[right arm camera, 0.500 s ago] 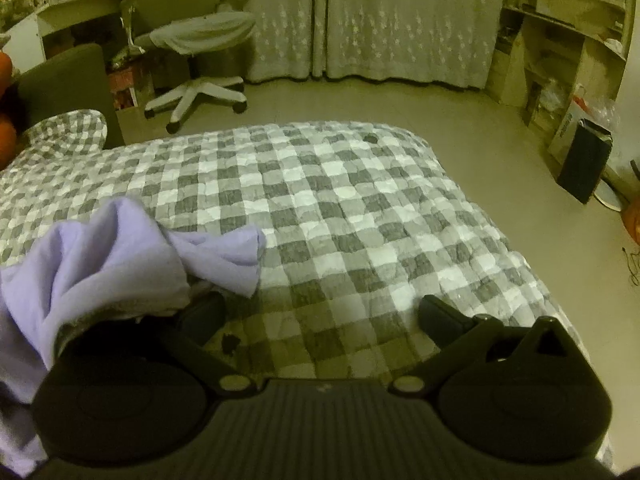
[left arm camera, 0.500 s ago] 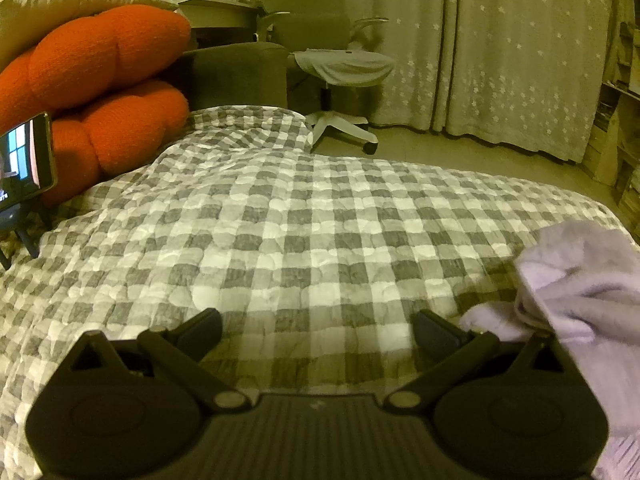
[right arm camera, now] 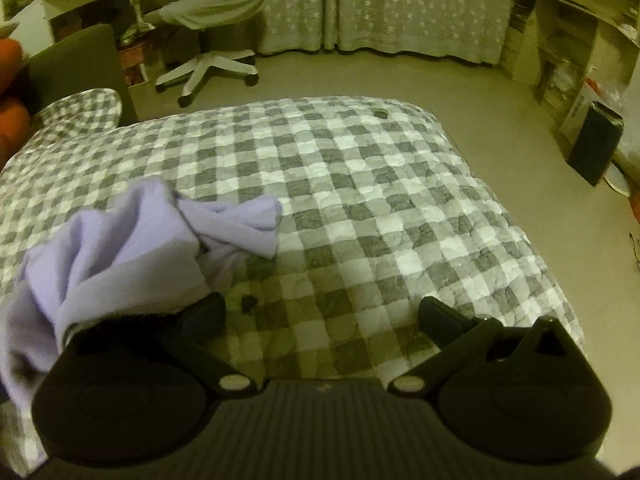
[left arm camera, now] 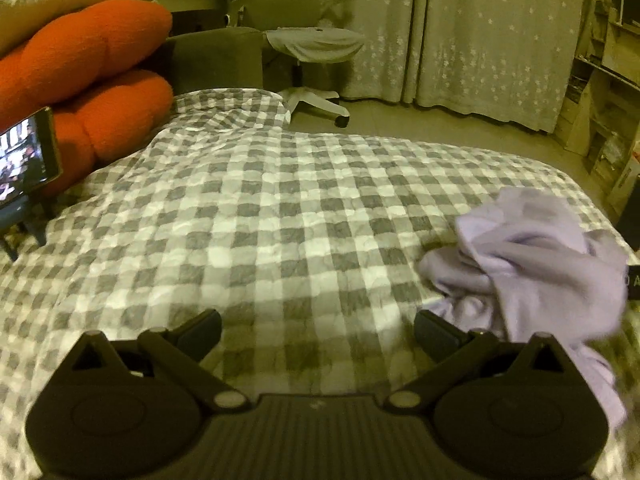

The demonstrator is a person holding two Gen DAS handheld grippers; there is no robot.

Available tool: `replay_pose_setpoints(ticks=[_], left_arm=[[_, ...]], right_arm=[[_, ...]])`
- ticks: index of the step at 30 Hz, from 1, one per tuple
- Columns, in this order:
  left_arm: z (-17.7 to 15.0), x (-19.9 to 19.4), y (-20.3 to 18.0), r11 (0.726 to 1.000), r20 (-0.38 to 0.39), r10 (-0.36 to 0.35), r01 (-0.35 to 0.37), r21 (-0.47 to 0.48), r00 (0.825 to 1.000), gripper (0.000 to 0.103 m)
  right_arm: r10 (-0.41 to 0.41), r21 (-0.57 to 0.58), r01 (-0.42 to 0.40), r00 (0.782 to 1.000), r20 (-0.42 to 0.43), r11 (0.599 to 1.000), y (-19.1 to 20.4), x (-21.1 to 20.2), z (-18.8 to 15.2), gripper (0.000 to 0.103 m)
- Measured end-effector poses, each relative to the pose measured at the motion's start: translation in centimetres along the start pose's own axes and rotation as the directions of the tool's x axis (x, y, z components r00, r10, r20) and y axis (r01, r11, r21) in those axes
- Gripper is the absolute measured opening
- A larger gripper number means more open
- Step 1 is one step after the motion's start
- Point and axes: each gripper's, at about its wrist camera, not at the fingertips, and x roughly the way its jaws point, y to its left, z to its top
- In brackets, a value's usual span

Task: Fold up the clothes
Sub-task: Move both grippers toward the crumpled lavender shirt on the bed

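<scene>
A crumpled lavender garment lies bunched on the grey-and-white checked quilt covering the bed. The left tongs hover over the quilt, spread wide and empty, with the garment just beside their right finger. The right tongs are also spread apart and grip nothing; the garment drapes over their left side.

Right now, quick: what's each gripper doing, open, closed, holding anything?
Left gripper: open, holding nothing; the purple garment lies beside its right finger.
Right gripper: open, holding nothing; the garment drapes over its left side.
</scene>
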Motion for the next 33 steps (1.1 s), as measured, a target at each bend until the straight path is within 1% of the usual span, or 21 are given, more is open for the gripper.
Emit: replay_pose_setpoints(ticks=[3, 5, 8, 10, 12, 16, 17, 20, 23, 25, 27, 28, 30, 33], left_arm=[[-0.5, -2.0, 0.1, 1.0, 0.027, -0.001, 0.001, 0.002, 1.0, 0.103], [-0.9, -3.4, 0.2, 1.0, 0.04, -0.003, 0.003, 0.002, 0.999, 0.103], [-1.2, -5.2, 0.7, 1.0, 0.049, -0.007, 0.007, -0.011, 0.999, 0.103], [-1.3, -6.1, 1.3, 0.998, 0.065, 0.002, 0.003, -0.068, 0.998, 0.103], [-0.8, -7.0, 1.4, 0.995, 0.069, 0.004, 0.002, -0.095, 0.998, 0.103], [-0.1, -8.7, 0.9, 0.997, 0.111, 0.039, -0.032, -0.065, 0.993, 0.103], [0.3, -9.4, 0.8, 0.998, 0.125, 0.035, -0.027, -0.06, 0.992, 0.103], [0.9, -12.0, -0.3, 0.998, 0.153, 0.021, -0.01, -0.069, 0.988, 0.103], [1.2, -14.4, -1.3, 0.997, 0.189, 0.016, -0.001, -0.076, 0.982, 0.103], [1.4, -15.5, -1.7, 0.997, 0.173, 0.017, -0.004, -0.074, 0.985, 0.103], [1.4, -16.0, -2.0, 0.997, 0.164, 0.028, -0.015, -0.08, 0.986, 0.103], [1.5, -16.1, -2.4, 0.998, 0.153, 0.032, -0.022, -0.066, 0.988, 0.103], [1.6, -16.3, -2.8, 0.999, 0.133, 0.019, -0.015, -0.033, 0.991, 0.103], [1.4, -16.6, -2.8, 0.999, 0.124, 0.009, -0.003, -0.05, 0.992, 0.103]], right_arm=[[0.021, -0.038, -0.019, 0.998, 0.054, 0.999, 0.8, -1.5, -0.4, 0.103], [0.06, -0.101, -0.051, 0.995, 0.081, 0.994, 1.4, -2.7, -0.9, 0.103], [0.084, -0.165, -0.065, 0.991, 0.108, 0.984, 2.0, -4.0, -1.4, 0.103], [0.089, -0.193, -0.065, 0.989, 0.118, 0.979, 2.5, -4.8, -1.6, 0.103], [0.095, -0.221, -0.065, 0.987, 0.128, 0.973, 2.9, -5.6, -1.7, 0.103], [0.108, -0.276, -0.064, 0.983, 0.146, 0.959, 3.8, -7.1, -1.9, 0.103], [0.114, -0.286, -0.065, 0.981, 0.157, 0.956, 3.9, -7.6, -2.0, 0.103], [0.134, -0.285, -0.069, 0.967, 0.216, 0.956, 3.8, -10.1, -2.0, 0.103], [0.157, -0.273, -0.084, 0.954, 0.256, 0.958, 2.9, -12.4, -1.9, 0.103], [0.158, -0.26, -0.087, 0.95, 0.268, 0.962, 2.5, -13.6, -1.8, 0.103], [0.17, -0.258, -0.102, 0.951, 0.257, 0.961, 2.2, -14.6, -1.9, 0.103], [0.178, -0.26, -0.11, 0.951, 0.252, 0.959, 2.0, -15.1, -2.1, 0.103], [0.178, -0.262, -0.108, 0.949, 0.261, 0.959, 1.7, -16.2, -2.5, 0.103], [0.169, -0.25, -0.099, 0.946, 0.278, 0.963, 0.7, -17.8, -2.8, 0.103]])
